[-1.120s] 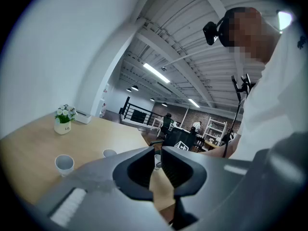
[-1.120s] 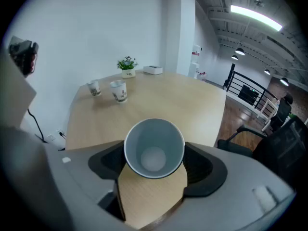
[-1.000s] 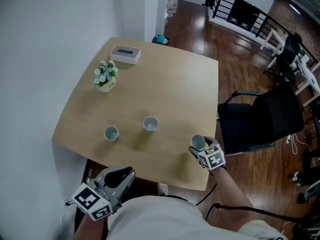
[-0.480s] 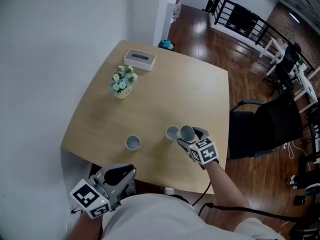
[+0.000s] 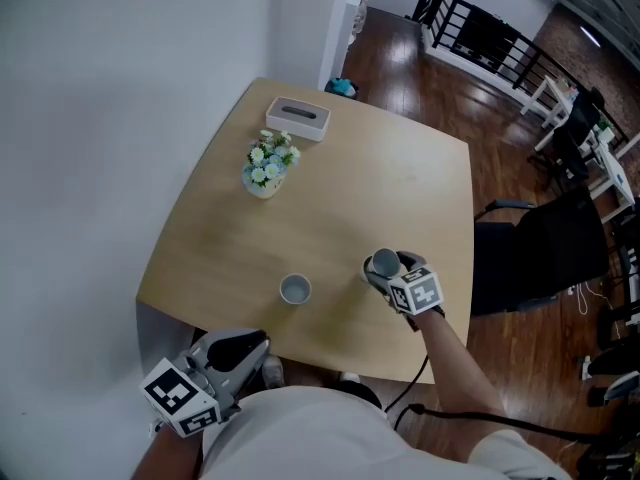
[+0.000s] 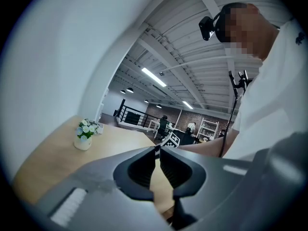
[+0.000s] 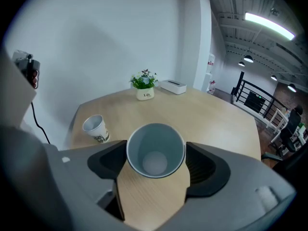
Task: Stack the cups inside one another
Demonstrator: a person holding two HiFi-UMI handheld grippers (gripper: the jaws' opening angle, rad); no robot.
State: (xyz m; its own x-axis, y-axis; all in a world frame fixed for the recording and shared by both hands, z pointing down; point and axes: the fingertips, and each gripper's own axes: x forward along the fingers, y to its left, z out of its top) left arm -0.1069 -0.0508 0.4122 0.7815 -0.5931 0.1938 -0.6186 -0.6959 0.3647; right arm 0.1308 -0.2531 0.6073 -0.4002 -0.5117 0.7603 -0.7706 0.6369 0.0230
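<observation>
And there's the change: a second ago three cups show separately, and half a second ago the right tongs carry theirs up right beside the middle cup. Now that middle cup is gone from sight. The held cup sits where it stood, so my read is that it is going down over or into it. No view shows the lower cup to confirm that. If so, the first nesting is about done and one cup remains.

The right tongs grip the held cup by its sides, mouth up and empty, with pale wood showing beneath it. The left tongs are pinched almost together on nothing, hanging back off the near edge of the surface.

The count:
- Two cups are visible, the held one and a loose cup. The loose cup stands upright, left of the right tongs and ahead of the left tongs.
- One flower pot stands far ahead of both tongs.
- One white box sits beyond it.
- One black chair stands off to the right of the right tongs.
</observation>
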